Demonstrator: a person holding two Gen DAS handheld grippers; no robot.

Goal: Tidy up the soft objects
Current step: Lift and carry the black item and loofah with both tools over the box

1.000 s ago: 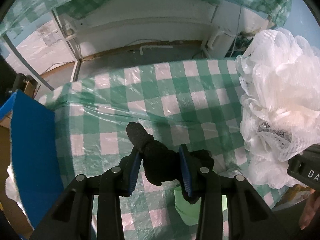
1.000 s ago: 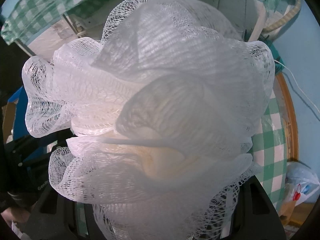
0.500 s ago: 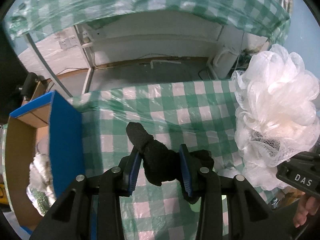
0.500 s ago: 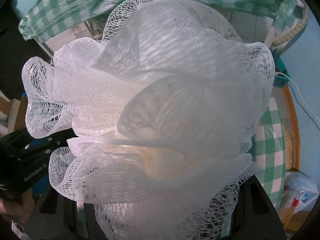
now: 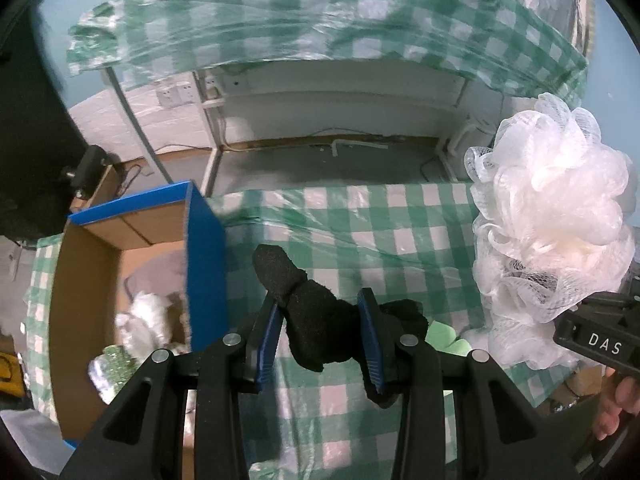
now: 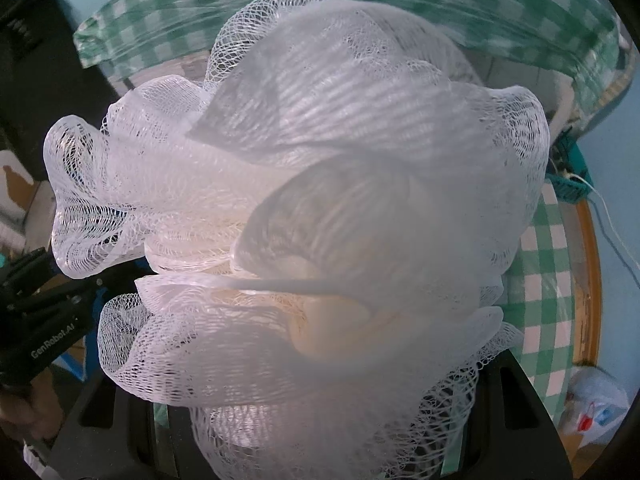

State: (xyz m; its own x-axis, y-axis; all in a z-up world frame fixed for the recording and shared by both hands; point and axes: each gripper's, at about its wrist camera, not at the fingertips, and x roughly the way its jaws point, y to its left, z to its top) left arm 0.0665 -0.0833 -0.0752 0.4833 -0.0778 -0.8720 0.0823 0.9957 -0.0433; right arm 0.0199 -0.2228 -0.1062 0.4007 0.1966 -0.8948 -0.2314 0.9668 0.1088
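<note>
Two grips hold—left gripper (image 5: pixel 320 334) clamping black sock (image 5: pixel 316 320), right gripper (image 6: pixel 320 420) clamping mesh loofah (image 6: pixel 304 208)—but the sock's loose tail could snag the box (image 5: pixel 204 264) wall at nine o'clock.

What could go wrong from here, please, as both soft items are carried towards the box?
The white mesh bath pouf fills the right wrist view, so placing it is near blind. The black fuzzy sock, clamped in the left hand-held gripper, dangles and might snag the blue-edged cardboard box wall.
</note>
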